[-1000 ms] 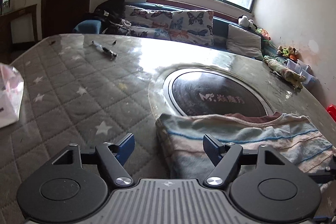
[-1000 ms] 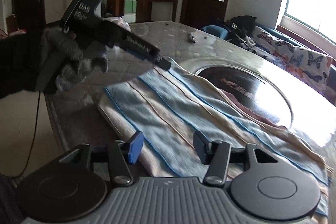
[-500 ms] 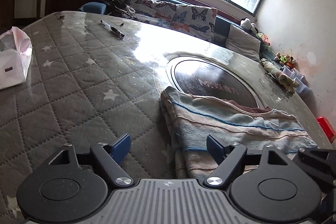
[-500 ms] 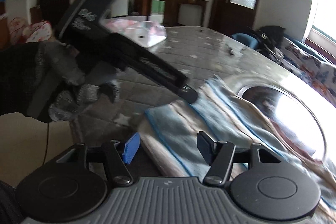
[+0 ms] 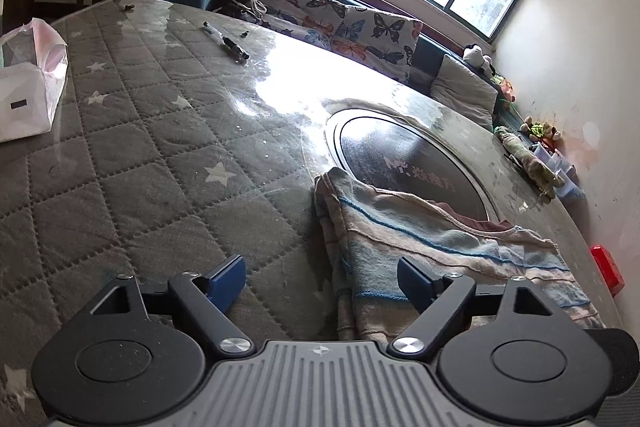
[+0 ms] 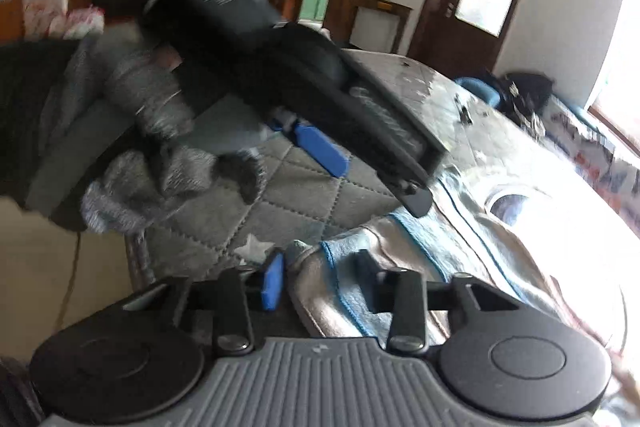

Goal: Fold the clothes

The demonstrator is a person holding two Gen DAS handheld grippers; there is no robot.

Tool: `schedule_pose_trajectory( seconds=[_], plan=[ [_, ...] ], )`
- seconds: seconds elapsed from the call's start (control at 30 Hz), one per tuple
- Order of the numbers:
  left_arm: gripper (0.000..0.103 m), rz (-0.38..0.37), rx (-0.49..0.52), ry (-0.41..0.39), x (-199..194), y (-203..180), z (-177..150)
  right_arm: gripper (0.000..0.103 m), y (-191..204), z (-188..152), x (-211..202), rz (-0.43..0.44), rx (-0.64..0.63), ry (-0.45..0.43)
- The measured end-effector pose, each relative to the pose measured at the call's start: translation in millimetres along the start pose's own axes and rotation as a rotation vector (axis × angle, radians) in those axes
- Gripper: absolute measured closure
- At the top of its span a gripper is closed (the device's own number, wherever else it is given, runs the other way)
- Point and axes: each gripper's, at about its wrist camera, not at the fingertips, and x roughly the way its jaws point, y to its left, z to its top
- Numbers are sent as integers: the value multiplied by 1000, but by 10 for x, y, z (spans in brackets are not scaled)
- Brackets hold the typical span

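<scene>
Garment (image 5: 432, 247) folded, blue-striped, rumpled at edge.

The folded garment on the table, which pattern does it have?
Pale beige and light-blue striped garment, with thin darker blue lines; clearest in the left wrist view.

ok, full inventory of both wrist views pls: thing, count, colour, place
striped garment: 1, blue and beige, folded on the table's near right
table: 1, grey quilted star cover under clear sheet
round inset: 1, black, table centre, garment overlapping its near edge
pen: 1, clear and black, far left of table
plastic bag: 1, white and pink, left table edge
butterfly cushions: count unclear, patterned, sofa under the window
grey pillow: 1, sofa right
red object: 1, off the table's right edge
left gripper: open, over garment's left edge
right gripper: open, garment corner between its fingers
gloved hand: 1, grey, holding left gripper
</scene>
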Motion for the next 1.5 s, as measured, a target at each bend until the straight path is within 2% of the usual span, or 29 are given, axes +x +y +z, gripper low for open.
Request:
schedule_pose_trajectory(
  seconds=[0.13,0.3,0.37,0.43,0.5,0.53,0.63,0.73,0.8,1.0,1.13,1.2,1.37,1.5],
  plan=[
    [19,-33,-44,14,-2,-35,36,87,-146,20,-156,9,82,-47],
    [27,-92,-149,77,87,-82,74,88,-295,47,-320,15,136,-91],
    [38,-108,-195,104,150,-85,81,88,-338,26,-366,14,144,-103],
    [60,-128,-237,126,207,-82,73,88,-366,6,-398,18,152,-108],
    [66,-133,-270,132,236,-63,59,88,-399,-20,-431,20,159,-113],
    [75,-135,-284,134,247,-54,54,88,-423,-32,-449,22,166,-116],
    [87,-133,-293,122,218,-56,71,84,-497,-66,-502,29,188,-125],
    [89,-137,-287,108,172,-92,109,72,-571,-100,-556,36,210,-134],
    [89,-143,-271,95,121,-148,143,68,-619,-139,-619,36,228,-141],
    [90,-183,-218,48,-48,-418,279,67,-985,-421,-842,-48,372,-142],
    [91,-189,-200,39,-64,-510,323,66,-1310,-604,-884,6,511,-148],
    [92,-182,-203,44,-40,-516,324,66,-1350,-638,-880,-37,510,-142],
    [93,-200,-195,41,-73,-605,344,66,-1336,-604,-647,-235,425,-66],
    [94,-232,-170,33,-111,-770,400,68,-1433,-661,-374,-297,411,-15]
  ],
)
